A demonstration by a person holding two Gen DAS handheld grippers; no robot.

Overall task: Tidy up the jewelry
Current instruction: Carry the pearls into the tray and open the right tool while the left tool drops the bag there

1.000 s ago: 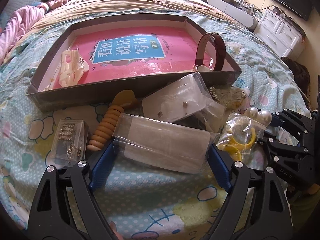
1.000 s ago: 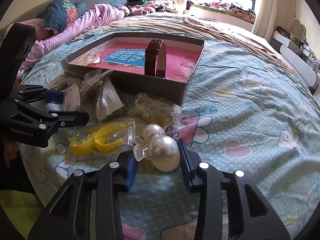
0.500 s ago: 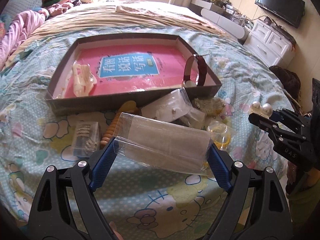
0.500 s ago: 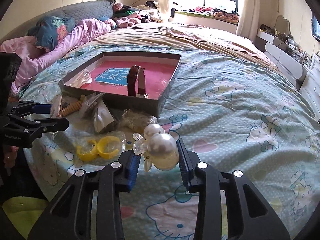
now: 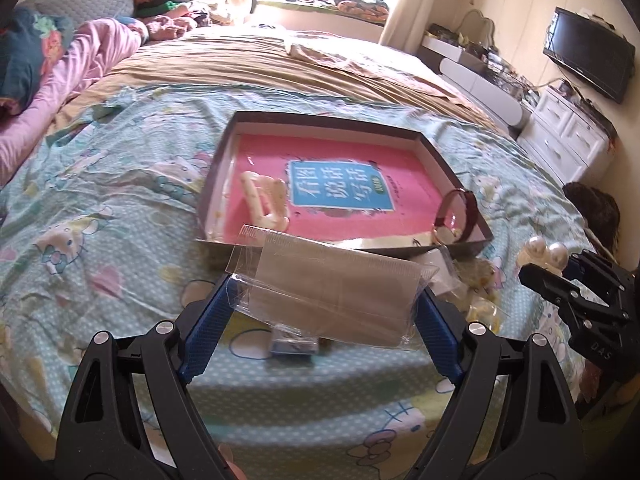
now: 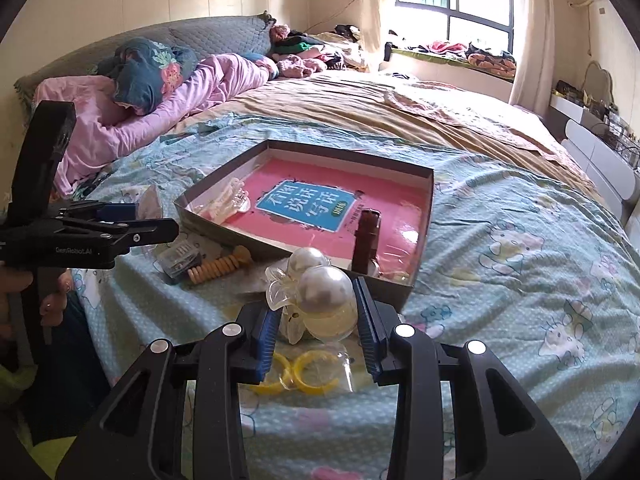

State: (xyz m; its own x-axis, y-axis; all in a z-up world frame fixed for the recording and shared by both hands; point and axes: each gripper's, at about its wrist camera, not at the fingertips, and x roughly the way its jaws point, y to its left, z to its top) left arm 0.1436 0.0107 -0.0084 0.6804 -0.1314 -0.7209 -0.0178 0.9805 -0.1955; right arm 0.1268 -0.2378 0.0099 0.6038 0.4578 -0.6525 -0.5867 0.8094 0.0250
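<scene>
My left gripper [image 5: 322,312] is shut on a clear plastic jewelry packet [image 5: 328,288] and holds it above the bed, near the front wall of the dark box [image 5: 224,148]. The box has a pink bottom and holds a cream hair clip [image 5: 266,204] and a brown-strapped watch [image 5: 456,220]. My right gripper [image 6: 316,320] is shut on a pearl hair clip [image 6: 320,292], lifted near the box's front corner [image 6: 404,292]; it also shows in the left wrist view [image 5: 544,252].
On the bedsheet in front of the box lie yellow rings in a bag [image 6: 300,372], an orange beaded piece [image 6: 220,266] and a small clear case [image 6: 178,258]. Pink bedding [image 6: 160,108] lies at the bed head. A white dresser [image 5: 568,140] stands right.
Both grippers have risen from the bedsheet with their items and moved toward the box. The left view now looks down over the box from higher up.
</scene>
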